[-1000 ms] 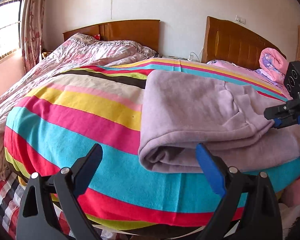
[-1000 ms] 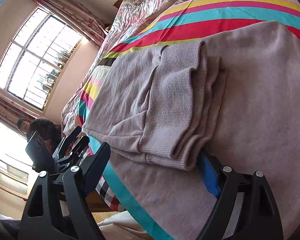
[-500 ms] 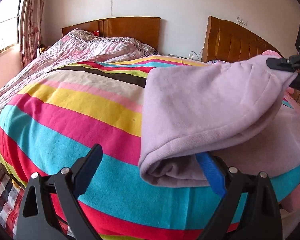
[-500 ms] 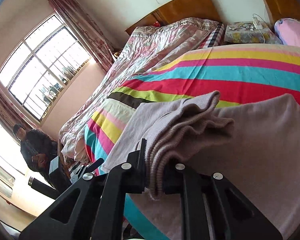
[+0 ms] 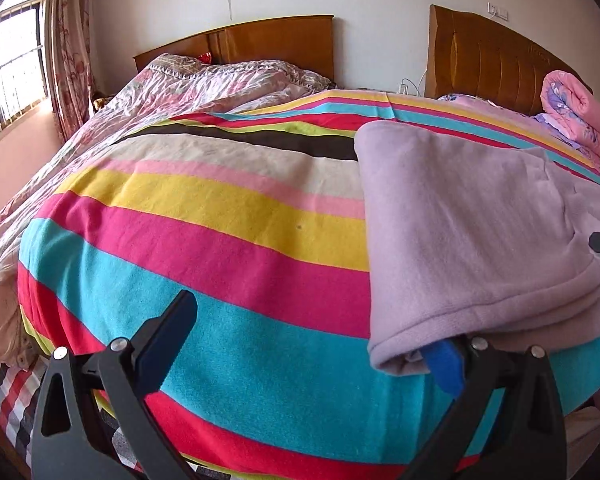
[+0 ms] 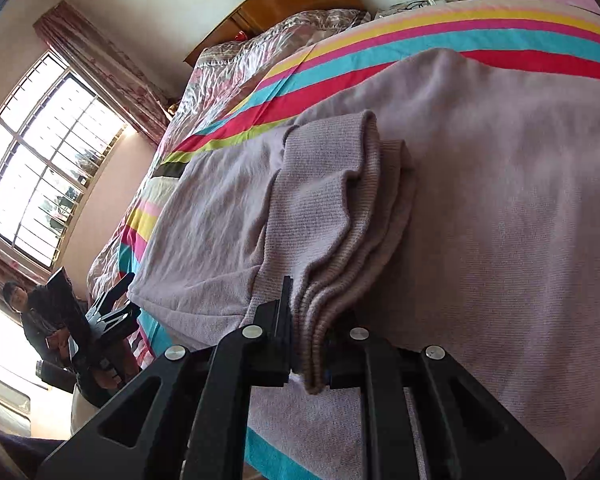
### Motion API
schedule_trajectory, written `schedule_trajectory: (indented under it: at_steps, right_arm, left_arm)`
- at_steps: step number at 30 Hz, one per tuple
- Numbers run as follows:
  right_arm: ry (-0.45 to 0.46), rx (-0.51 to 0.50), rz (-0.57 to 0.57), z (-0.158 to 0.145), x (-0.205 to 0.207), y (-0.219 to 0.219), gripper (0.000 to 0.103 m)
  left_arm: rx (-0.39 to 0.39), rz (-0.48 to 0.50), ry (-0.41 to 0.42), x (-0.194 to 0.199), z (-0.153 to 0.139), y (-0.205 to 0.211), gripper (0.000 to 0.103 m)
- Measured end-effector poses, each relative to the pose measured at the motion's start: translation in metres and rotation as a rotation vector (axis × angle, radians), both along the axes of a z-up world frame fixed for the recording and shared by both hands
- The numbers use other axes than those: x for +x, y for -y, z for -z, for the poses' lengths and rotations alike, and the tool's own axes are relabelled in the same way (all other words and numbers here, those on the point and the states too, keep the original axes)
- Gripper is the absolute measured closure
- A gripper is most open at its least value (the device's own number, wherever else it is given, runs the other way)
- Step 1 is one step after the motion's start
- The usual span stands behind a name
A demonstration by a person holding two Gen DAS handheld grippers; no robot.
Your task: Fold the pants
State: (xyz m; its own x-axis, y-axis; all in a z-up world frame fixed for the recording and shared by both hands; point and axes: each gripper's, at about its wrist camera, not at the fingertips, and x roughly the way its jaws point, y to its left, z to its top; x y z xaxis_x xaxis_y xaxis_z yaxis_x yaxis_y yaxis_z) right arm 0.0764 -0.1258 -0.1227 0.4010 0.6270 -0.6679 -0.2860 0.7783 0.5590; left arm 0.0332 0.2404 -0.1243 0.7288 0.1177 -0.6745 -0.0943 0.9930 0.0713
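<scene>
1. Currently, the lilac pants (image 5: 472,232) are seen lying on the striped blanket (image 5: 220,240) of the bed, near its front edge, already doubled over on themselves.

2. The right gripper (image 6: 308,360) is pinched tight on the stacked ribbed cuffs (image 6: 340,240), with several layers caught between its fingers; the cuffs are held just above the lower layer of the pants.

3. The left gripper (image 5: 312,344) is spread wide and holds nothing. Its blue-padded finger (image 5: 444,364) is tucked beside or under the folded edge (image 5: 400,340) nearest the bed's rim, while the other finger hangs over bare blanket.

4. The step in hand is judged to be the carrying of the cuff end across the pants to make the next fold.

5. For a clean fold, all cuff layers are best kept squeezed together, so that none slips out and trails.

6. The cuffs are best carried low and level over the cloth, then laid square with the far edge, not at a slant.

7. The folded edge is probably best steadied by the left gripper, so that the lower layer is not dragged along the blanket.

8. Release is best delayed until the cuffs are resting flat; soft knit like this is likely to sag and bunch if dropped from a height.
</scene>
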Motion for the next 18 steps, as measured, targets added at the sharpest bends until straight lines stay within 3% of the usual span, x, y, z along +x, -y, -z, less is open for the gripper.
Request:
schedule_trajectory:
  at_steps: [4, 9, 11, 16, 18]
  right_arm:
    - [0.094, -0.001, -0.030, -0.029, -0.010, -0.001, 0.089]
    - [0.012, -0.020, -0.018, 0.008, -0.003, 0.006, 0.089]
    - [-0.003, 0.028, -0.009, 0.009, -0.004, 0.011, 0.089]
    - [0.007, 0.005, -0.020, 0.008, -0.006, 0.009, 0.088]
    - [0.024, -0.040, -0.033, 0.003, -0.007, 0.011, 0.077]
  left_arm:
    - [0.013, -0.014, -0.007, -0.001, -0.005, -0.001, 0.001]
    - [0.015, -0.004, -0.019, 0.001, -0.001, 0.005, 0.001]
    - [0.014, -0.008, -0.025, 0.001, -0.002, 0.004, 0.001]
    - [0.045, -0.008, -0.042, 0.000, -0.004, 0.007, 0.001]
    - [0.059, 0.005, -0.061, -0.007, -0.007, 0.009, 0.001]
